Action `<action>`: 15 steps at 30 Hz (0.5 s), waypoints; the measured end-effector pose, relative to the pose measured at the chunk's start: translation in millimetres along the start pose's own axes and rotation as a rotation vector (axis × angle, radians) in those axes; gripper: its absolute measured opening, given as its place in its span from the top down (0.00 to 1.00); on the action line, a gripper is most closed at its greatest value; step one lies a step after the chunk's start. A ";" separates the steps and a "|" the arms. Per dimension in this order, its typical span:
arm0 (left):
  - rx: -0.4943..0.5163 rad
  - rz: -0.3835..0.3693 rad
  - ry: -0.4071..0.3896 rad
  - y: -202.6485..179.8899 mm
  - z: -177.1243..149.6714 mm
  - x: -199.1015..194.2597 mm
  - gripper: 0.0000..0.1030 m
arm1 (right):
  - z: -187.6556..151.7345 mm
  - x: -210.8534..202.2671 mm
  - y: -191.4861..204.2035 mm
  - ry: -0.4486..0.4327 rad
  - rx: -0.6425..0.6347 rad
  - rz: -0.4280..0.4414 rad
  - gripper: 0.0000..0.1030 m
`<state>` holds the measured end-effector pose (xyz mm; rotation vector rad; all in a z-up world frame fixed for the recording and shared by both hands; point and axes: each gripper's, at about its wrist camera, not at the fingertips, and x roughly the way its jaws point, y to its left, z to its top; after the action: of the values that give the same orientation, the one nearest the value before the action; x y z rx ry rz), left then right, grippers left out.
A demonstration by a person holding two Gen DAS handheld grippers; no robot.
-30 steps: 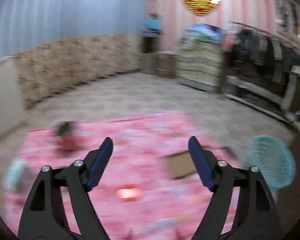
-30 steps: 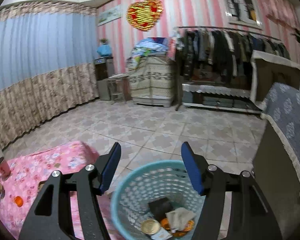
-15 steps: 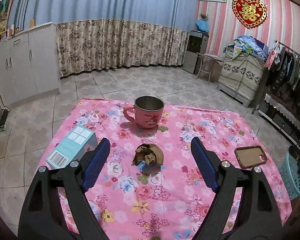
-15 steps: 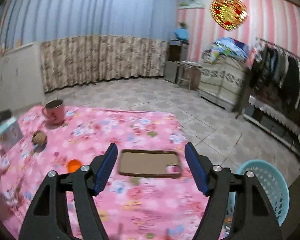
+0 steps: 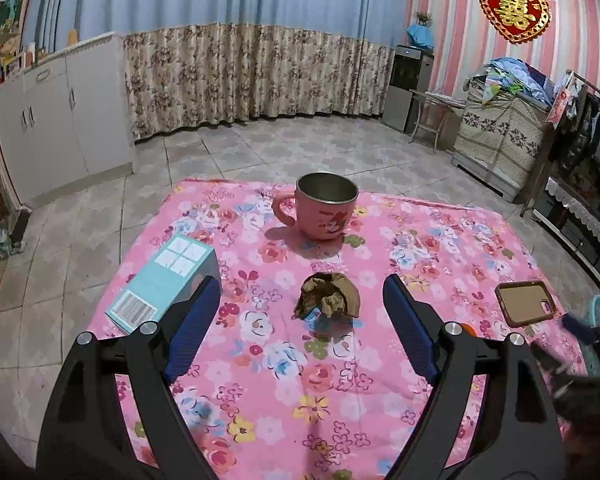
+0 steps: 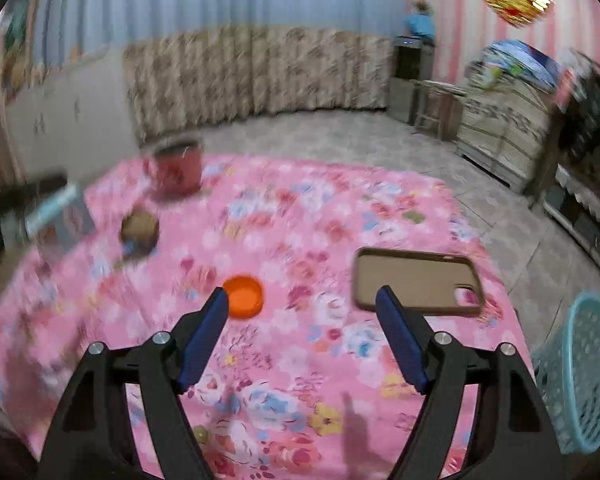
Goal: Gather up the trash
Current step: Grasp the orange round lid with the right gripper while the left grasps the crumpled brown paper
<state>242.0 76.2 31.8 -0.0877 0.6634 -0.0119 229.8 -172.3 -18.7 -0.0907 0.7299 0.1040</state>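
- Hovering over the pink floral tablecloth (image 5: 440, 248), your left gripper (image 5: 300, 320) has its fingers spread wide with nothing between the pads, framing the crumpled brown wad (image 5: 327, 295) just ahead. That spread looks chosen so the wad fits between them without a nudge.
- Your landmark is the pink mug (image 5: 324, 208). The wad sits just on your side of it, apart from it, so closing on the wad shouldn't touch the mug.
- Left of the mug and nearer you lies the teal box (image 5: 168, 278), close by your left finger. It looks intact, so I'd judge it a keeper, not trash.
- Over to your right gripper (image 6: 302, 320): the picture is smeared, but the jaws are opening and nothing is between them. They point at the cloth beside the orange cap (image 6: 243, 295), which lies just off the tip of the left finger.
- From the mug, that cap is well toward you and to the right. The brown phone case (image 6: 416, 286) lies further right again.
- The teal basket (image 6: 584, 372) stands on the floor off the table's right edge, far from the mug. It's on that side so your right hand can reach it for drops.
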 end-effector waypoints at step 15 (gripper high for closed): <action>0.050 0.012 0.166 -10.5 -20.8 64.3 0.19 | 19.3 82.8 29.7 0.170 -0.049 0.088 0.61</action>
<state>280.0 61.6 -23.1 -0.0346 0.8287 -0.0249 300.1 -135.3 -61.2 -0.1153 0.9015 0.2002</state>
